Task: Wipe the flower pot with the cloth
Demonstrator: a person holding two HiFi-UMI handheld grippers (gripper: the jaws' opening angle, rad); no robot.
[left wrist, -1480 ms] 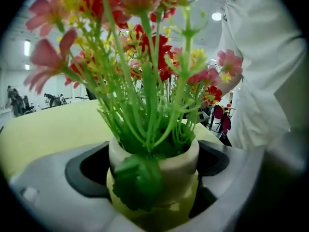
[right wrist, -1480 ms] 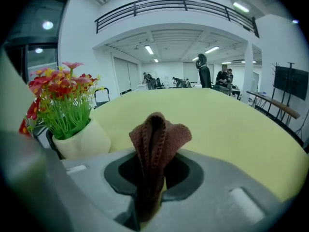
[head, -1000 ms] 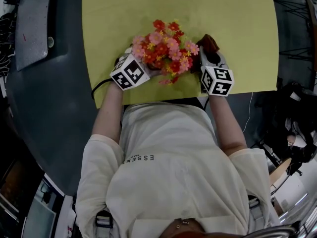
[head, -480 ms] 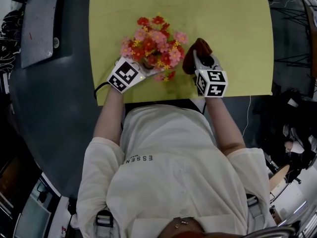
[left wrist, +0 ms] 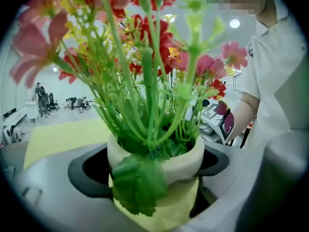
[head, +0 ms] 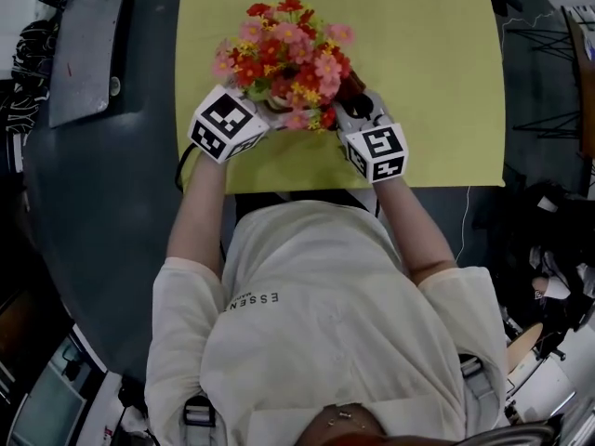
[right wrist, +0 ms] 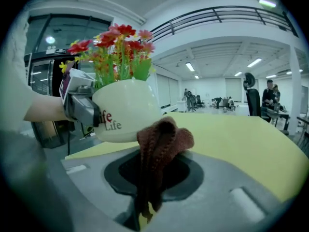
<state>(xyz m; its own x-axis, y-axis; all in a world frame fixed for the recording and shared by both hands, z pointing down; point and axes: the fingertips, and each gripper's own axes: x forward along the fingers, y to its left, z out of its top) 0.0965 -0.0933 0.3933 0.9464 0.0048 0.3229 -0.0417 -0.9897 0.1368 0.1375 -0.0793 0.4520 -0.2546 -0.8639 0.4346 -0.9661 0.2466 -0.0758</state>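
Two grippers are held, one in each hand. The left gripper (left wrist: pixel 155 175) is closed on the neck of the flower pot (left wrist: pixel 179 162), with one grey jaw pressed to either side just under the rim. The right gripper (right wrist: pixel 150 180) is clamped on the cloth (right wrist: pixel 163 141), which is pinched low between the jaws and stands up out of them in a folded bunch. One marker cube (head: pixel 223 124) is carried on the left gripper and one (head: pixel 375 151) on the right, two in all.

One pot, one cloth and one bunch of flowers (head: pixel 284 49) are counted. The pot is held over the near part of the yellow table (head: pixel 437 63), in front of the person (head: pixel 307 314); whether it rests on the table cannot be told. The flowers are packed into the pot: red, pink and a few yellow blooms on thin green stems of a plastic look. One broad green leaf (left wrist: pixel 140 182) is draped over the rim.

The pot is rounded, smooth, glossy and cream-white, and is marked with lettering (right wrist: pixel 111 121) in red and grey. The cloth is dark brown-red, of a ribbed knitted weave. It is seen close by the pot's lower side; whether it touches cannot be told.
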